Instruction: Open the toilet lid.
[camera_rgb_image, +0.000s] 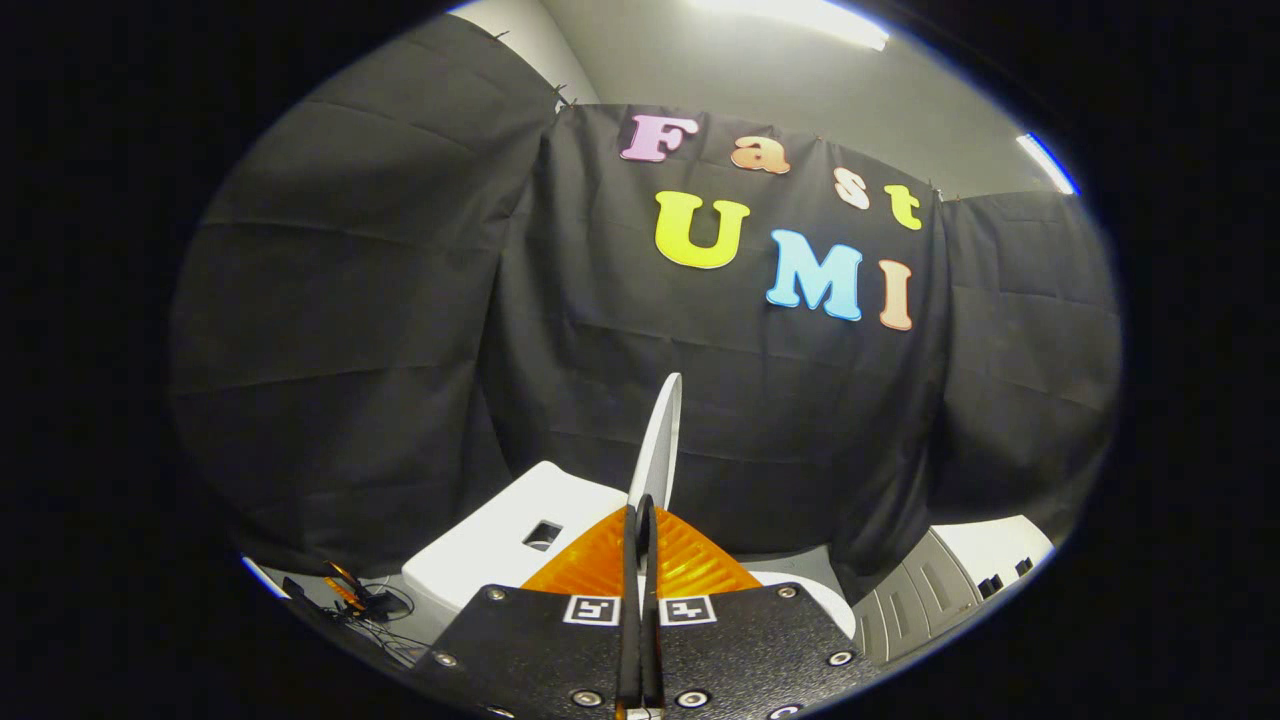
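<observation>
The white toilet lid (660, 440) stands raised and nearly upright, seen edge-on as a thin blade rising straight beyond my fingers. Its lower rim runs into the narrow slot between my fingertips. My gripper (641, 512) is shut on that rim, its fingers almost touching. To the left of the lid sits the white toilet tank (490, 545), which has a small rectangular opening in its top. A strip of the white seat or bowl (815, 595) shows to the right, behind my gripper's body.
Black cloth walls close in behind and on both sides of the toilet. Cables and a small orange item (360, 600) lie on the floor at the left. A grey and white cabinet (950, 580) stands at the right.
</observation>
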